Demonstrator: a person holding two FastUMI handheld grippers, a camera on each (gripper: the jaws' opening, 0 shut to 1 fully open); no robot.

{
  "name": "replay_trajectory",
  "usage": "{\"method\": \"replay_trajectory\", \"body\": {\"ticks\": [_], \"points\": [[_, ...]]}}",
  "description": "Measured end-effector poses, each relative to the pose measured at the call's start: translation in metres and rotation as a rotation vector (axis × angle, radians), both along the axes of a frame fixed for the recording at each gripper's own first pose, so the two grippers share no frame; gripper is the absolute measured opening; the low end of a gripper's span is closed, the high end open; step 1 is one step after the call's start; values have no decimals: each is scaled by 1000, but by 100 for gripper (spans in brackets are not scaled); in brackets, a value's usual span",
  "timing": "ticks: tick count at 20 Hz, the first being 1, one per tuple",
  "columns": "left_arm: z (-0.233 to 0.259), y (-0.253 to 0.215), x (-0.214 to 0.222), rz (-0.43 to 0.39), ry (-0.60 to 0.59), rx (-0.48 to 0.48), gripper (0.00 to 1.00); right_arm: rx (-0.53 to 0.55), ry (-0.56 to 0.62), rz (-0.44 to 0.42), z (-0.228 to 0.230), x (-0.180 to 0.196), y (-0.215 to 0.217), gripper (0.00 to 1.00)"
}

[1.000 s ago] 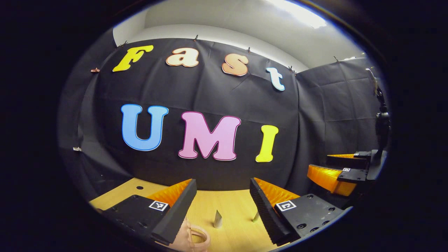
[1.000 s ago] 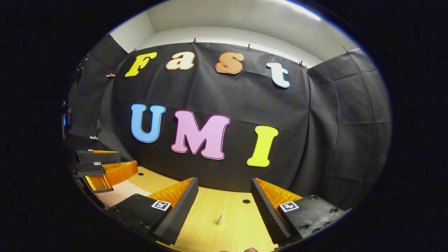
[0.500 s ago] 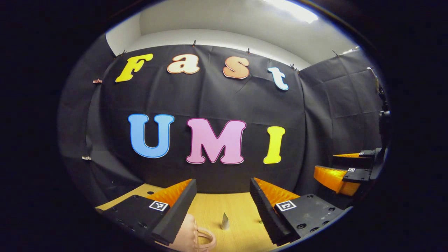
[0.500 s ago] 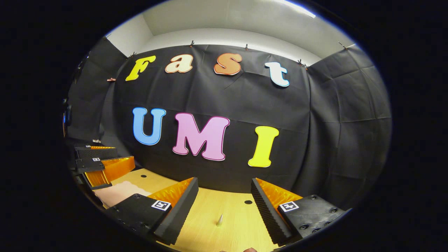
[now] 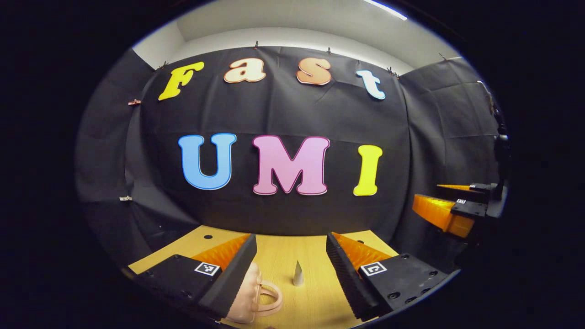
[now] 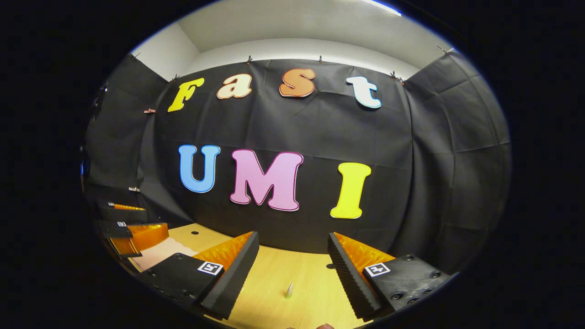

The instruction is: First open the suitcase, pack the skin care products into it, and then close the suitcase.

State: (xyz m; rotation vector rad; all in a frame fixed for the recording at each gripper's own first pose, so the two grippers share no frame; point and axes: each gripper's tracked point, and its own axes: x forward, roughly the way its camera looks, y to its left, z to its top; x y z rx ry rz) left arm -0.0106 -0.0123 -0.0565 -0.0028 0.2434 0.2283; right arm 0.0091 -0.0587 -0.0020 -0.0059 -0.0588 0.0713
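A pale pink suitcase (image 5: 253, 297) with a looped handle lies on the wooden table (image 5: 315, 256), partly hidden behind my left gripper's left finger. A small whitish pointed product (image 5: 298, 274) stands just right of it. My left gripper (image 5: 291, 241) hangs above both, open and holding nothing. My right gripper (image 5: 450, 208) shows far right, fingers apart. In the right gripper view my right gripper (image 6: 293, 238) is open over the table, the pointed product (image 6: 289, 290) stands between its fingers farther off, and a flat pink face of the suitcase (image 6: 157, 253) lies at the left under the left gripper (image 6: 125, 226).
The black cloth wall closes the table's far side and both flanks. Small dark holes (image 6: 331, 266) dot the tabletop (image 6: 274, 278). A dark stand (image 5: 500, 151) rises at the far right behind the right gripper.
The left gripper's view has shifted so that more table and more of the suitcase's handle show. The right gripper's view has moved only slightly. Both grippers stay open.
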Motion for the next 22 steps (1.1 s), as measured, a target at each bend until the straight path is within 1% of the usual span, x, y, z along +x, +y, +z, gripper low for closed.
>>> {"method": "replay_trajectory", "body": {"ticks": [3,6,8,10,11,13,15,18,20,22], "points": [[-42,-2,9,-7,129,-38,96,9,-11,4,-3,-2,-15,96],[-95,-4,21,-18,282,-128,96,1,-18,8,-13,-6,-38,96],[-129,-4,24,5,391,-192,96,5,-11,18,-21,-9,-57,96],[-167,3,33,28,484,-236,96,8,-2,13,-30,-12,-80,96],[-187,6,34,46,552,-245,96,8,3,6,-36,-15,-93,96],[-230,19,35,99,687,-231,96,13,21,9,-52,-20,-108,96],[-263,18,39,102,804,-248,96,15,74,-6,-76,-25,-128,96],[-294,27,40,150,913,-298,93,17,112,-29,-85,-32,-148,96],[-310,42,43,180,959,-292,92,-8,105,-66,-85,-35,-165,96],[-323,49,44,190,993,-297,93,-19,117,-116,-89,-36,-183,96]]}}
